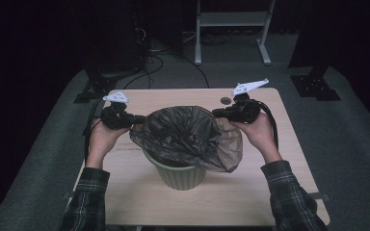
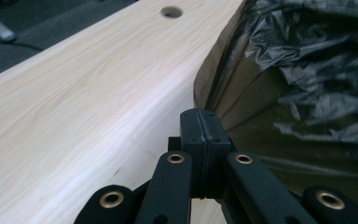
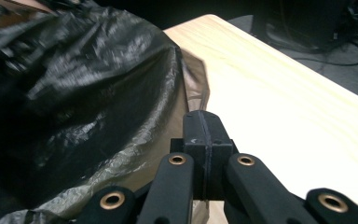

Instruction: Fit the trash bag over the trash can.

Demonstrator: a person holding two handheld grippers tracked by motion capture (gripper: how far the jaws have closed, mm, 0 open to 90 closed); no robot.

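On a pale wood worktop (image 1: 250, 192) amid grey floor (image 1: 351, 144) and dark surrounds, both tools, left (image 1: 137, 118) and right (image 1: 217, 113), pinch the bag (image 1: 188, 134) over the bin (image 1: 183, 175) at frame centre.

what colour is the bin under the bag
Pale green bin, seen best in the high view, below the dark bag.

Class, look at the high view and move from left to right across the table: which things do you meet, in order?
Left gripper → black bin bag stretched over the green bin → right gripper. Each gripper pinches an edge of the bag on its own side.
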